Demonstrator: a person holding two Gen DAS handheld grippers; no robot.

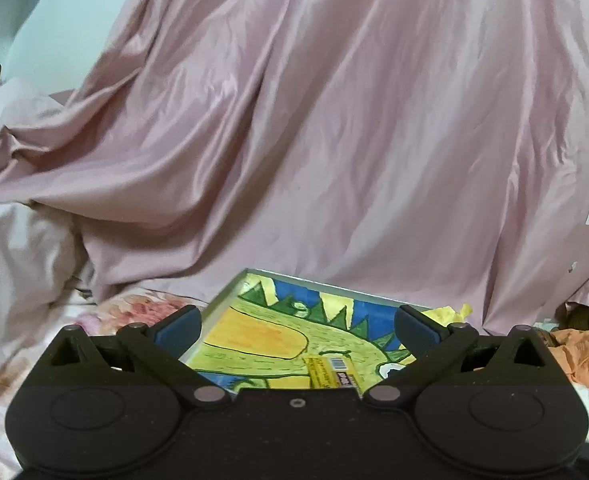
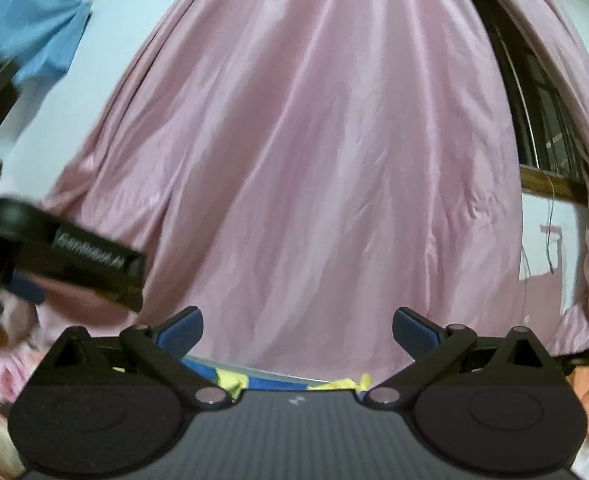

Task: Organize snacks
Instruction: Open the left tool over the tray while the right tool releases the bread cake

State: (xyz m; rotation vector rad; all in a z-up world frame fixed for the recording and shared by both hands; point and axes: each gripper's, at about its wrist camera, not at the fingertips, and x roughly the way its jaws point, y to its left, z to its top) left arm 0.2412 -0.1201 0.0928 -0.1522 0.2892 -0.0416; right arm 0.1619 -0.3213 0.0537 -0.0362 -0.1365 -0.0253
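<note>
Left gripper: lower centre of the left wrist view; blue-padded fingers spread wide apart, nothing between them; hangs above the box, not touching it.
Right gripper: lower centre of the right wrist view; fingers likewise wide apart and holding nothing; aimed mostly at the curtain.
Snack box: flat, lying on the bed at lower centre of the left view, tilted with one corner toward the curtain; lid carries a green spiky cartoon creature on blue and yellow, plus a yellow label with a barcode; in the right view only a blue-yellow strip of it shows above the gripper body.
Yellow wrapper: crumpled, just beside the box's far right edge; contents cannot be told.
Pink curtain: glossy folds filling most of both views; lower hem reaches the bed behind the box.
Bed sheet: floral print, lower left of the left view.
Orange cloth: lower right of the left view, bunched.
Window frame: dark, right edge of the right view.
Left gripper seen from right view: blurred black body with white lettering at mid left; its finger state cannot be read there.
</note>
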